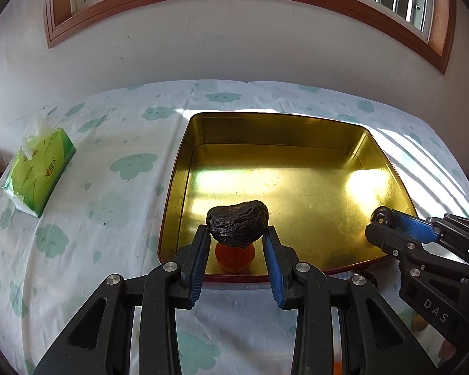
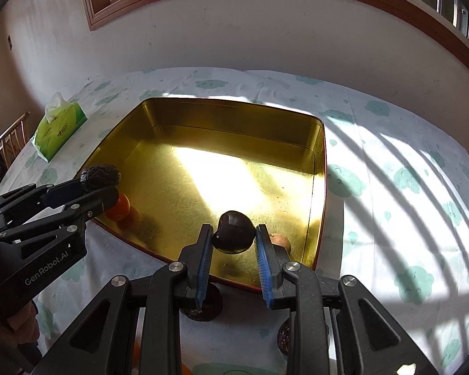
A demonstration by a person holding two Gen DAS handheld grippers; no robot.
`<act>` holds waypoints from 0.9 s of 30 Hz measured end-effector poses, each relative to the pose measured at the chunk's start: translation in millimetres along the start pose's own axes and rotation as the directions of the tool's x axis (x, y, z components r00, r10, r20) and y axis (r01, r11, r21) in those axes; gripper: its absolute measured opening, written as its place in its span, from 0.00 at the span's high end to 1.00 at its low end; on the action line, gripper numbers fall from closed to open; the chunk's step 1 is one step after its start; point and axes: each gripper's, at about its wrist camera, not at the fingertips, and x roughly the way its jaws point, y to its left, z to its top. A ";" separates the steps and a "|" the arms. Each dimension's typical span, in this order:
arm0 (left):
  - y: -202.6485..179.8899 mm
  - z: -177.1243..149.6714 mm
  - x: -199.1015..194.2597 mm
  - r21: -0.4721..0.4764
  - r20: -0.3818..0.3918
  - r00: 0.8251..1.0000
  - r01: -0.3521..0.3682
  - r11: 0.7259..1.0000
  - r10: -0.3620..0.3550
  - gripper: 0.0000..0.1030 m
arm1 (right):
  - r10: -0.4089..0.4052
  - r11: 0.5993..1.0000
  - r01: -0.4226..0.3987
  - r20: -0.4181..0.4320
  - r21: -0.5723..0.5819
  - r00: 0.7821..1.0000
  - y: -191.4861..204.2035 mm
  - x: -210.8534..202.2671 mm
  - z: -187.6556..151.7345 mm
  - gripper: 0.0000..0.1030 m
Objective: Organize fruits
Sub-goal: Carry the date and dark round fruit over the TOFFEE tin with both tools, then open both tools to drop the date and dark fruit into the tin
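Observation:
My left gripper (image 1: 237, 229) is shut on a wrinkled dark fruit (image 1: 237, 225) and holds it above the near left corner of the gold tin tray (image 1: 297, 134). An orange (image 1: 234, 257) lies in the tray right under it. My right gripper (image 2: 233, 234) is shut on a smooth dark round fruit (image 2: 233, 232) above the tray's near right part (image 2: 319, 168). A brownish fruit (image 2: 280, 240) lies in the tray beside its right finger. The left gripper (image 2: 101, 184) with the wrinkled fruit (image 2: 100, 176) shows at left above the orange (image 2: 119, 207). The right gripper (image 1: 387, 223) shows at right in the left wrist view.
A green tissue pack (image 1: 39, 172) lies at the table's far left; it also shows in the right wrist view (image 2: 57, 131). Two dark fruits (image 2: 203, 307) (image 2: 286, 334) lie on the cloud-print cloth in front of the tray. A wall and window stand behind the table.

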 end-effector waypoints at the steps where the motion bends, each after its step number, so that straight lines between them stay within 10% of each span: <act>1: 0.1 -0.6 1.3 0.000 -0.003 1.000 0.002 1.000 -0.002 0.65 | -0.001 1.000 0.001 -0.002 -0.001 1.000 0.3 1.7 0.4 0.76; 27: -6.8 -1.5 4.8 -0.005 -0.011 1.000 -0.020 1.000 0.020 0.65 | -0.001 1.000 0.001 -0.010 0.002 1.000 -1.0 9.4 2.1 0.74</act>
